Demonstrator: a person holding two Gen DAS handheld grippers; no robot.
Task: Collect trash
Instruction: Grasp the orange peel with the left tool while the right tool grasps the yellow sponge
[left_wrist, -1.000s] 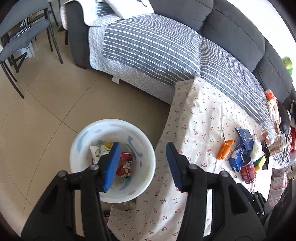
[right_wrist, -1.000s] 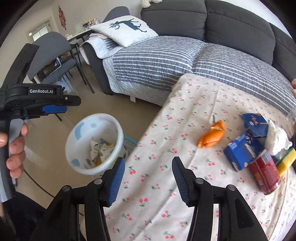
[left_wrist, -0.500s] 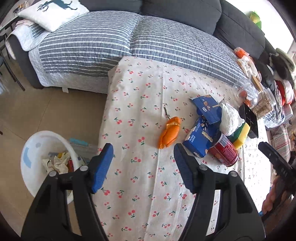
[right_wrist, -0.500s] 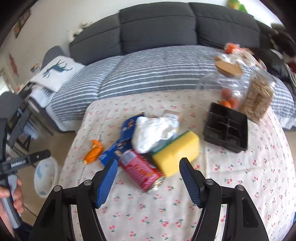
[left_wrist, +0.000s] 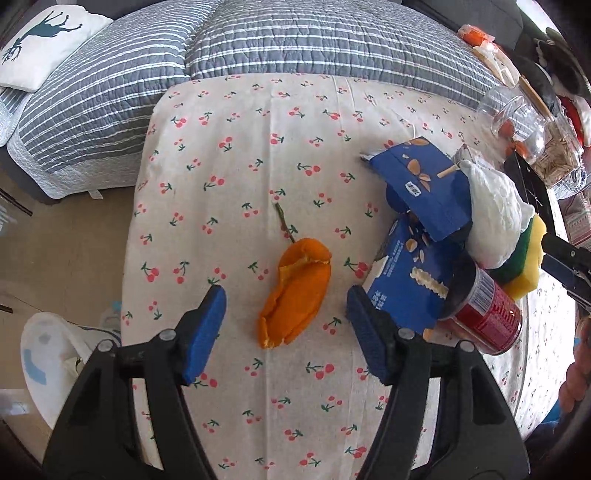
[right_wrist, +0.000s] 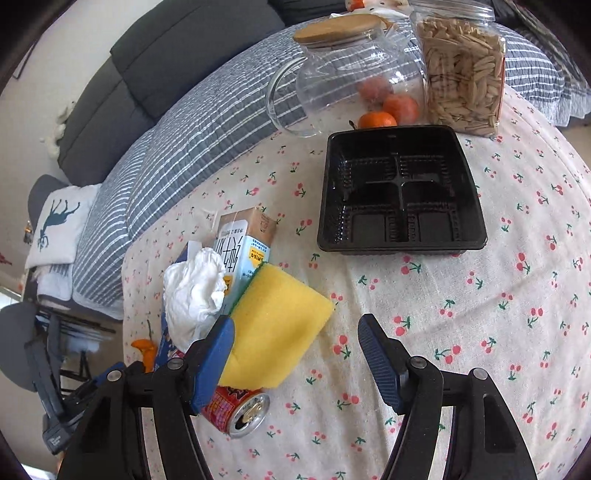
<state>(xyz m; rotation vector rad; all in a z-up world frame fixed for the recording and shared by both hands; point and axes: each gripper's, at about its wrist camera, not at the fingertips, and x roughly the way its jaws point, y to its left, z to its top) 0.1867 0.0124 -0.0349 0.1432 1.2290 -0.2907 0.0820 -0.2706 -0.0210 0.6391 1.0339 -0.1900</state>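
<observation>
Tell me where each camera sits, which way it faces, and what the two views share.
Left wrist: sits on the open left gripper, looking down along its blue-padded fingers at the torn orange peel on the cherry-print tablecloth; the right gripper's tip shows at the right edge.
Right wrist: sits on the open right gripper, facing the black compartment tray and the sofa behind.
Shared: yellow sponge, crumpled white tissue, red drink can, peel.

An orange peel (left_wrist: 295, 291) lies flat on the cloth ahead of me, its stem beside its far end. To its right, two blue cartons (left_wrist: 417, 229) overlap, a crumpled white tissue (left_wrist: 495, 218) resting against them. A red can (left_wrist: 480, 306) lies on its side, apparently empty.
</observation>
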